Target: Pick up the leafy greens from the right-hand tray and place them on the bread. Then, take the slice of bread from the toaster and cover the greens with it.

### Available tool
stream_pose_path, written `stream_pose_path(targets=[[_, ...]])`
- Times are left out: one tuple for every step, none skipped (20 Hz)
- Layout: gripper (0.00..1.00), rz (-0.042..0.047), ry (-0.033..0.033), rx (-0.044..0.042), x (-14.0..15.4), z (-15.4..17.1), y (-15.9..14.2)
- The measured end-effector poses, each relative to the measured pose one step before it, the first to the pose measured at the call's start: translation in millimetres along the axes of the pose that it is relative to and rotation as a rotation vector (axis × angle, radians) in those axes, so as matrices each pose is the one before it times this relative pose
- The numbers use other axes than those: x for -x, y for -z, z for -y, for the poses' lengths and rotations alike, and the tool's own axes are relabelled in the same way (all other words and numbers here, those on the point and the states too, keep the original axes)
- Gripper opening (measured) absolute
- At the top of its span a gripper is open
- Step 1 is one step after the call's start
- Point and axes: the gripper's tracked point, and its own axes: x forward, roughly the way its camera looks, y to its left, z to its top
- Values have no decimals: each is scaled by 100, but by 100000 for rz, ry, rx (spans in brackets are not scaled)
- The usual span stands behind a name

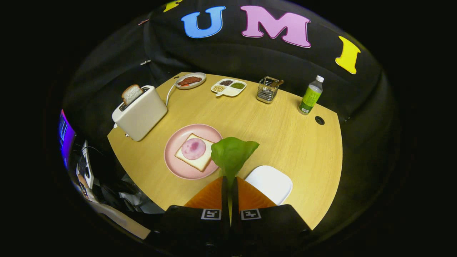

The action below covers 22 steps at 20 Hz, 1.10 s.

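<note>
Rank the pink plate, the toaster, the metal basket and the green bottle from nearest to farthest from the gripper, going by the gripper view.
The gripper is shut on the leafy green.
1. Pink plate: just ahead, to the left of the fingers.
2. Toaster: beyond the plate, further left.
3. Metal basket and green bottle: both at the table's far edge, too close to call.

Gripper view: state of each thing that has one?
Gripper: jaws shut on the lettuce leaf.
Lettuce leaf: lifted, upright, off the white tray.
White tray: empty.
Bread slice on pink plate: topped with ham, no greens yet.
Toaster: one bread slice sticking up.
Bottle: upright, capped.
</note>
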Motion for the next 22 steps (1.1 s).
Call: stream_pose_path(targets=[[5, 558, -1536, -433, -35, -1252, -678], [5, 315, -1697, -328, -175, -1290, -557], [5, 381, -1386, 33, -375, -1140, -562], [5, 172, -717, 543, -531, -955, -504], [5, -481, -353, 410, -724, -685, -381], [5, -1009, -919, -582, -849, -872, -143], [5, -1286, -1740, -1963, -1208, -1116, -45], [5, -1635, -1765, -2359, -1193, -1032, 113], [5, -1359, -929, -1236, -1075, -771, -42], [5, -906, 706, -324, -1162, -308, -62], [5, -778, 358, -754, -1137, -309, -3], [5, -1262, 636, -1637, -1014, -286, 124], [6, -1292, 1590, -1157, -1199, 72, 221], [5, -1068, 2044, -166, -877, 192, 94], [6, -781, 1899, 675, -780, 168, 154], [7, -826, 1505, 325, -642, 164, 135], [7, -732, 1056, -307, -407, 69, 38], [8, -109, 963, -157, -461, 129, -15], [9, 175, 1124, -245, -240, 206, -134], [10, -82, 695, -546, -170, 127, -203], [15, -81, 1016, -735, -572, 213, -27], [16, 179, 1018, -609, -225, 126, -68]])
